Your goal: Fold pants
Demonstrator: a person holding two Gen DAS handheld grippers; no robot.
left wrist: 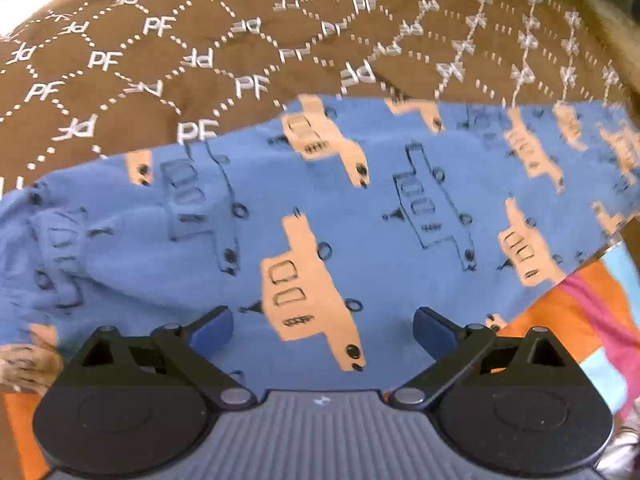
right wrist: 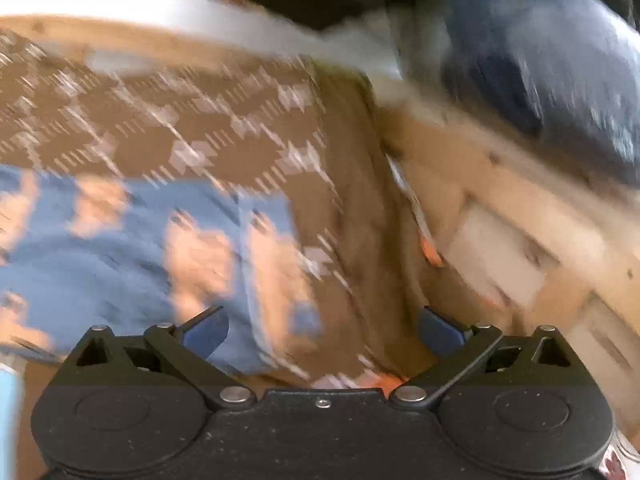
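Note:
Blue pants (left wrist: 320, 208) printed with peach and outlined trucks lie spread across a brown blanket (left wrist: 160, 60) with white "PF" lettering. My left gripper (left wrist: 322, 330) is open and empty, just above the pants' near part. In the blurred right wrist view the pants' end (right wrist: 140, 248) lies at the left on the brown blanket (right wrist: 240, 128). My right gripper (right wrist: 323, 332) is open and empty over the pants' right edge and the blanket.
An orange, pink and light-blue patchwork cloth (left wrist: 580, 320) lies under the pants at the right. Pale wooden furniture (right wrist: 520, 240) stands right of the blanket. A dark blue rounded object (right wrist: 540, 60) sits at the upper right, blurred.

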